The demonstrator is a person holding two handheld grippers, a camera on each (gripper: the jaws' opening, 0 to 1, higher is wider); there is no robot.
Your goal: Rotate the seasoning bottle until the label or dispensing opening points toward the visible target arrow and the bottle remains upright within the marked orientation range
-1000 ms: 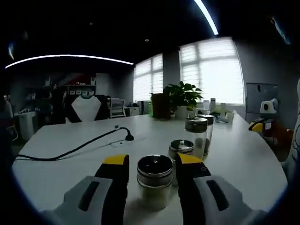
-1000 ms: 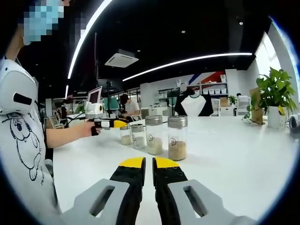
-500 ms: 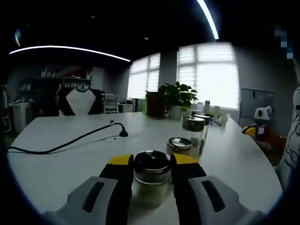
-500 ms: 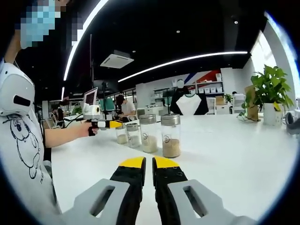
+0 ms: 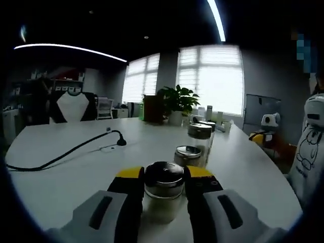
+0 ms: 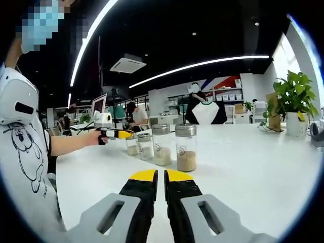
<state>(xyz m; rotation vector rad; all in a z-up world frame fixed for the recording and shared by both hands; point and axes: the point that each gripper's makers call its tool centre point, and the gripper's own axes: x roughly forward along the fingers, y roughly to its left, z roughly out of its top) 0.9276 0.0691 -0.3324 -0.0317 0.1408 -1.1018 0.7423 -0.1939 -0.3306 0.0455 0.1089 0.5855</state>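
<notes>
A small glass seasoning bottle (image 5: 163, 195) with a round metal lid and pale contents stands upright on the white table (image 5: 76, 177). My left gripper (image 5: 163, 174) is shut on it, with a yellow-tipped black jaw pressed to each side. In the right gripper view the same bottle (image 6: 132, 145) is the leftmost of a row, and a hand holds the left gripper (image 6: 115, 133) at it. My right gripper (image 6: 160, 176) hovers low over the table, shut and holding nothing, well short of the row.
A short jar (image 5: 187, 155) and two tall jars (image 5: 199, 137) stand just behind the held bottle. A black cable (image 5: 61, 154) lies across the table to the left. A potted plant (image 5: 175, 104) stands at the far edge. The person's white shirt (image 6: 23, 152) is at the left.
The left jaws have shut on the bottle, which stood loose between them a second ago. The left view has since swung, shifting the plant and jars leftward. The right gripper has barely moved.
</notes>
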